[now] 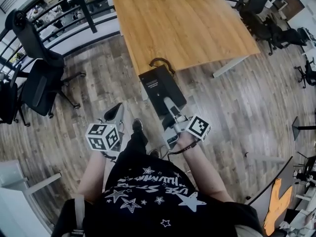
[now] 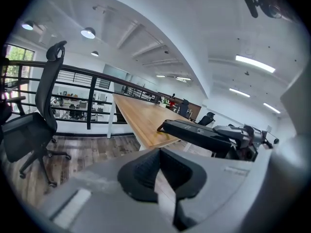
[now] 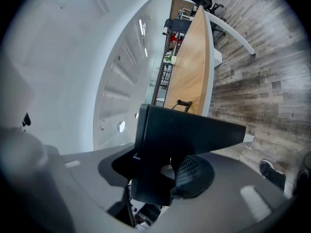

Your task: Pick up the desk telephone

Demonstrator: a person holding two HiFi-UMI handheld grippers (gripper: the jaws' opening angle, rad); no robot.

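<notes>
The desk telephone [image 1: 162, 88] is a flat black unit held out in front of me above the wooden floor, with a dark cord loop [image 1: 160, 61] at its far end. My right gripper [image 1: 170, 107] is shut on its near edge. In the right gripper view the telephone [image 3: 184, 130] fills the space between the pads [image 3: 194, 171] of the right gripper [image 3: 170, 166]. My left gripper [image 1: 117, 111] hangs to the telephone's left, apart from it, its tips together with nothing between them. From the left gripper [image 2: 158, 152] the telephone [image 2: 194, 132] shows off to the right.
A long wooden table [image 1: 182, 19] stands just ahead, its near edge beside the telephone. Black office chairs [image 1: 39, 78] stand at the left by a dark railing [image 1: 74, 14]. More chairs [image 1: 266, 19] are at the far right. My shoe [image 1: 137, 126] is on the plank floor.
</notes>
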